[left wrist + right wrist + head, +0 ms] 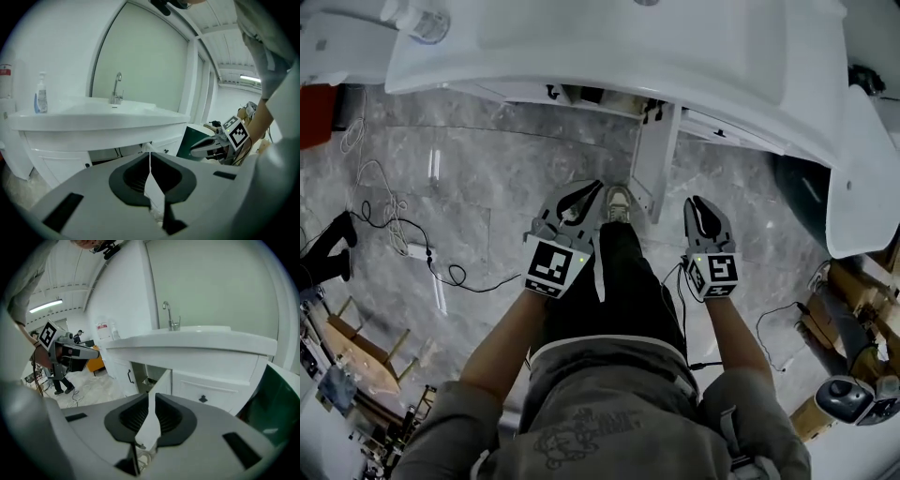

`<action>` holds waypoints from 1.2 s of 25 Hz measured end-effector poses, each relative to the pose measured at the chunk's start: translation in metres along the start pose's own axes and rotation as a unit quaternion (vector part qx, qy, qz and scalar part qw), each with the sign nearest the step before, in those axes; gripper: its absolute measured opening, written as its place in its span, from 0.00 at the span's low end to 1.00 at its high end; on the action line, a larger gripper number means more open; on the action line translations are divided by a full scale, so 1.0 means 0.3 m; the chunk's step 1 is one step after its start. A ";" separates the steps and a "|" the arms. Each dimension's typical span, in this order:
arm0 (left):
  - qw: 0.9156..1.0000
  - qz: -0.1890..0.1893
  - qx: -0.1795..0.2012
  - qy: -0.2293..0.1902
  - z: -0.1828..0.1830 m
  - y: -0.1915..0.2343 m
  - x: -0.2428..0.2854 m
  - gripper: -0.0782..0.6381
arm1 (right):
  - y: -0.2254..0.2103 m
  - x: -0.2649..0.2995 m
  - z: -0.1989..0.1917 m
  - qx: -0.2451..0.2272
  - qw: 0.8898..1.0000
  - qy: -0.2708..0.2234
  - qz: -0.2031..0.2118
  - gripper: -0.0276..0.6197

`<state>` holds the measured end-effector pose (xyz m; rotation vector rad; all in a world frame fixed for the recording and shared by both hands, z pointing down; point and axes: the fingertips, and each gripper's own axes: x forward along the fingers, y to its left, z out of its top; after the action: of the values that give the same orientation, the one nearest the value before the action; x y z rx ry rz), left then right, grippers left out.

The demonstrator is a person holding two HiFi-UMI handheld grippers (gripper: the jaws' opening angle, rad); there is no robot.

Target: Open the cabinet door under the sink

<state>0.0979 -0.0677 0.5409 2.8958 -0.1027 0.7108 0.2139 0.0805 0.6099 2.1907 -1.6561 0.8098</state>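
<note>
The white cabinet door (pixel 654 169) under the sink (pixel 675 56) stands open, swung out edge-on toward me. My left gripper (pixel 596 187) hangs just left of the door's outer edge, shut and holding nothing. To the right of the door, my right gripper (pixel 695 201) is also shut and empty. In the left gripper view the left gripper (pixel 150 153) points at the door edge (pixel 148 146) below the sink (pixel 93 119). In the right gripper view the right gripper (pixel 151 393) faces the door (pixel 162 380) and the dark opening beside it. Neither gripper touches the door.
My shoe (pixel 619 202) stands on the marble floor at the door's foot. Cables (pixel 394 230) trail at left. A dark green tub (pixel 802 192) and a white fixture (pixel 861 169) crowd the right. A soap bottle (pixel 427 19) sits on the sink. A drawer knob (pixel 202 399) shows at right.
</note>
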 end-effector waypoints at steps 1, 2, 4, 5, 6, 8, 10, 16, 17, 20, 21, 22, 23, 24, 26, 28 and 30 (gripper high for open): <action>1.000 0.006 0.003 -0.007 0.038 0.012 -0.017 0.14 | 0.015 -0.003 0.055 -0.003 1.000 -0.012 0.003 0.13; 1.000 0.013 0.006 -0.014 0.074 0.024 -0.034 0.14 | 0.030 -0.006 0.110 -0.005 1.000 -0.022 0.007 0.13; 0.999 0.025 0.011 -0.024 0.146 0.044 -0.063 0.14 | 0.060 -0.011 0.219 -0.011 0.999 -0.038 0.013 0.12; 0.999 0.031 0.011 -0.030 0.182 0.053 -0.077 0.14 | 0.077 -0.015 0.275 -0.019 0.999 -0.045 0.018 0.11; 0.999 0.038 0.010 -0.035 0.218 0.063 -0.092 0.14 | 0.096 -0.021 0.336 -0.030 0.998 -0.054 0.023 0.11; 0.998 0.051 0.001 -0.047 0.288 0.083 -0.127 0.14 | 0.141 -0.042 0.465 -0.050 0.995 -0.075 0.034 0.11; 0.996 0.061 -0.009 -0.062 0.354 0.103 -0.176 0.14 | 0.198 -0.073 0.583 -0.053 0.993 -0.093 0.045 0.10; 0.990 0.084 0.018 -0.116 0.590 0.152 -0.326 0.14 | 0.365 -0.147 0.888 -0.021 0.989 -0.115 0.088 0.10; 0.988 0.089 0.022 -0.123 0.631 0.159 -0.353 0.14 | 0.392 -0.165 0.937 -0.018 0.988 -0.124 0.094 0.10; 0.983 0.103 0.051 -0.145 0.741 0.179 -0.426 0.14 | 0.466 -0.220 1.077 -0.018 0.981 -0.155 0.115 0.10; 0.981 0.105 0.057 -0.154 0.773 0.185 -0.447 0.14 | 0.489 -0.237 1.122 -0.024 0.978 -0.165 0.122 0.10; 0.980 0.107 0.056 -0.161 0.803 0.192 -0.468 0.14 | 0.509 -0.255 1.168 -0.033 0.975 -0.177 0.128 0.10; 0.979 0.109 0.052 -0.167 0.831 0.199 -0.489 0.14 | 0.526 -0.274 1.212 -0.042 0.972 -0.190 0.131 0.10; 0.977 0.112 0.050 -0.173 0.857 0.206 -0.510 0.14 | 0.542 -0.294 1.255 -0.053 0.969 -0.204 0.132 0.10; 0.974 0.119 0.055 -0.183 0.906 0.219 -0.554 0.14 | 0.575 -0.339 1.334 -0.074 0.962 -0.228 0.133 0.10; 0.973 0.126 0.054 -0.186 0.947 0.234 -0.595 0.14 | 0.607 -0.385 1.409 -0.093 0.954 -0.248 0.137 0.10; 0.973 0.135 0.046 -0.183 0.977 0.252 -0.634 0.14 | 0.638 -0.432 1.484 -0.107 0.947 -0.268 0.143 0.10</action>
<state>0.0549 -0.1863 0.2063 3.1029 -0.5284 0.2102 0.1267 -0.1121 0.1551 2.1585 -2.2293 0.0649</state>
